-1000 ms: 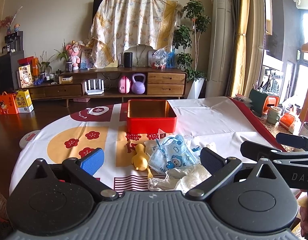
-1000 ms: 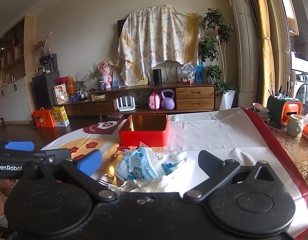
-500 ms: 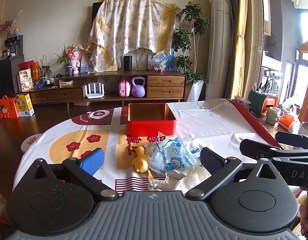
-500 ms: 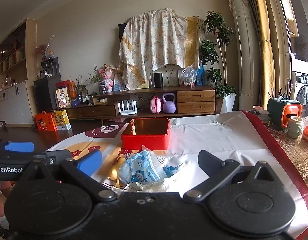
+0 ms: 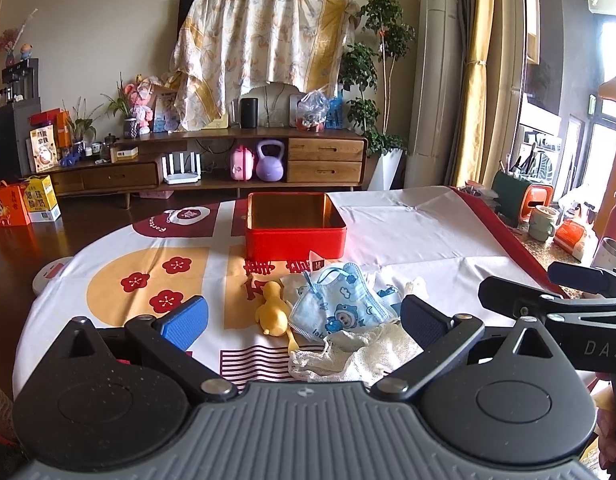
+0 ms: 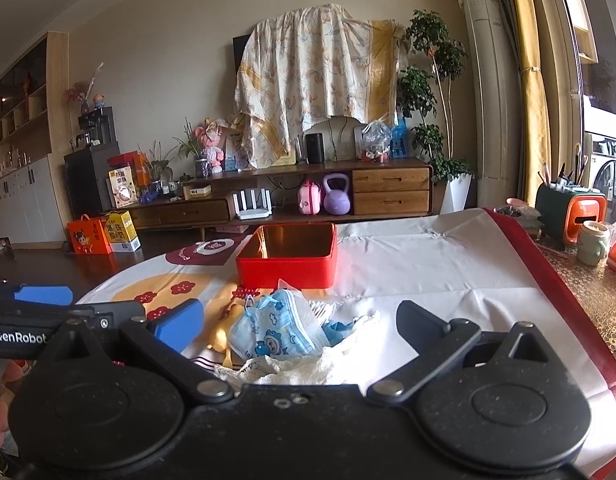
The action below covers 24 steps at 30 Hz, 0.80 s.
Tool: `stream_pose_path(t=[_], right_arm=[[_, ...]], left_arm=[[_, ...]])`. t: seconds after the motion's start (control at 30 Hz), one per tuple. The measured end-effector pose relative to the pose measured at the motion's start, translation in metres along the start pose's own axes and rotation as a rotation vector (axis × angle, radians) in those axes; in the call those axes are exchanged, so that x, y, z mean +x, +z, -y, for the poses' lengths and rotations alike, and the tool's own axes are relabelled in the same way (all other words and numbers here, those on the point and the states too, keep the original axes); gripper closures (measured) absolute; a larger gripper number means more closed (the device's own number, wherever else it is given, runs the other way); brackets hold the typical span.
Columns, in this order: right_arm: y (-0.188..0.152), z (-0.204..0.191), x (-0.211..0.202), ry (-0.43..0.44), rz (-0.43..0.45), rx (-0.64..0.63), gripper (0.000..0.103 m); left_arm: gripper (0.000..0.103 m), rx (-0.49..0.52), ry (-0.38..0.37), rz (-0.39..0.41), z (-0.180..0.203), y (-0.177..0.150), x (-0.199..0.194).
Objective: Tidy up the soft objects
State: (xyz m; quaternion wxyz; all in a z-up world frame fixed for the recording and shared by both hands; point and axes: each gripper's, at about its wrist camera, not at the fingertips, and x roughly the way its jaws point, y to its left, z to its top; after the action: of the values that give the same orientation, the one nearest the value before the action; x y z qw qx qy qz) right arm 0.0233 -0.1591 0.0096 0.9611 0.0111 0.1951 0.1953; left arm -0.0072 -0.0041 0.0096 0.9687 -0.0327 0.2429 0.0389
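A pile of soft things lies on the table in front of both grippers: a blue cartoon face mask (image 5: 339, 308) (image 6: 274, 328), a yellow rubber duck (image 5: 272, 312) and a cream knitted cloth (image 5: 363, 354) (image 6: 292, 370). An open, empty red tin box (image 5: 294, 236) (image 6: 286, 266) stands just behind the pile. My left gripper (image 5: 304, 320) is open and empty, held just short of the pile. My right gripper (image 6: 300, 322) is open and empty, beside it on the right.
The table (image 5: 407, 232) has a white, red and yellow printed cloth. A green holder, an orange box and a mug (image 6: 591, 242) stand at the right edge. A TV cabinet with a kettlebell (image 5: 270, 164) lies beyond the table.
Both views have tilted slightly so the table and box sit lower in frame. The pile and box have not moved. Both grippers stay open.
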Motion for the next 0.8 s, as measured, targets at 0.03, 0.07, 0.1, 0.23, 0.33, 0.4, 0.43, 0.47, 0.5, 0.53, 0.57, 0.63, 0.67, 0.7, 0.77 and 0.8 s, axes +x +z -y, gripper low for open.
stream_pose_path(t=[0.03, 0.07, 0.1, 0.23, 0.33, 0.4, 0.43, 0.47, 0.5, 0.53, 0.57, 0.63, 0.67, 0.7, 0.77, 0.8], right_arm=[[0.0, 0.002, 0.004, 0.001, -0.009, 0.003, 0.0], [-0.001, 0.004, 0.009, 0.003, -0.019, 0.006, 0.0], [-0.001, 0.005, 0.012, 0.006, -0.026, 0.007, 0.0], [-0.004, 0.01, 0.031, 0.015, -0.077, 0.004, 0.001], [-0.008, 0.015, 0.046, 0.021, -0.112, -0.005, 0.001], [-0.01, 0.018, 0.054, 0.027, -0.133, -0.017, 0.001], [-0.011, 0.019, 0.058, 0.028, -0.142, -0.019, 0.001], [-0.012, 0.02, 0.063, 0.027, -0.154, -0.02, 0.001], [-0.014, 0.022, 0.068, 0.03, -0.167, -0.021, 0.002], [-0.016, 0.025, 0.073, 0.038, -0.184, -0.022, 0.002], [-0.017, 0.026, 0.076, 0.041, -0.194, -0.024, 0.002], [-0.021, 0.027, 0.085, 0.055, -0.22, -0.032, 0.004], [-0.023, 0.027, 0.089, 0.064, -0.232, -0.039, 0.004], [-0.025, 0.027, 0.093, 0.07, -0.242, -0.045, 0.005], [-0.027, 0.027, 0.1, 0.08, -0.259, -0.048, 0.007], [-0.028, 0.027, 0.104, 0.087, -0.268, -0.049, 0.008]], left_arm=[[0.0, -0.004, -0.001, -0.008, -0.001, 0.0, 0.004], [0.0, -0.008, -0.001, -0.017, -0.002, 0.0, 0.009], [0.0, -0.011, 0.0, -0.026, -0.003, 0.0, 0.013], [0.0, -0.03, -0.013, -0.074, -0.011, -0.002, 0.035], [0.0, -0.044, -0.008, -0.109, -0.017, -0.002, 0.056], [0.0, -0.05, 0.003, -0.13, -0.02, -0.002, 0.07], [0.0, -0.05, 0.012, -0.14, -0.022, -0.002, 0.079], [0.0, -0.047, 0.018, -0.15, -0.024, -0.003, 0.087], [0.0, -0.045, 0.025, -0.163, -0.026, -0.003, 0.095], [0.0, -0.045, 0.032, -0.177, -0.028, -0.004, 0.104], [0.0, -0.045, 0.041, -0.192, -0.03, -0.005, 0.114], [0.0, -0.033, 0.069, -0.209, -0.032, -0.006, 0.132], [0.0, -0.03, 0.078, -0.22, -0.034, -0.006, 0.141], [0.001, -0.03, 0.08, -0.231, -0.035, -0.007, 0.149], [0.001, -0.04, 0.083, -0.253, -0.04, -0.007, 0.165], [0.001, -0.045, 0.089, -0.263, -0.041, -0.007, 0.172]])
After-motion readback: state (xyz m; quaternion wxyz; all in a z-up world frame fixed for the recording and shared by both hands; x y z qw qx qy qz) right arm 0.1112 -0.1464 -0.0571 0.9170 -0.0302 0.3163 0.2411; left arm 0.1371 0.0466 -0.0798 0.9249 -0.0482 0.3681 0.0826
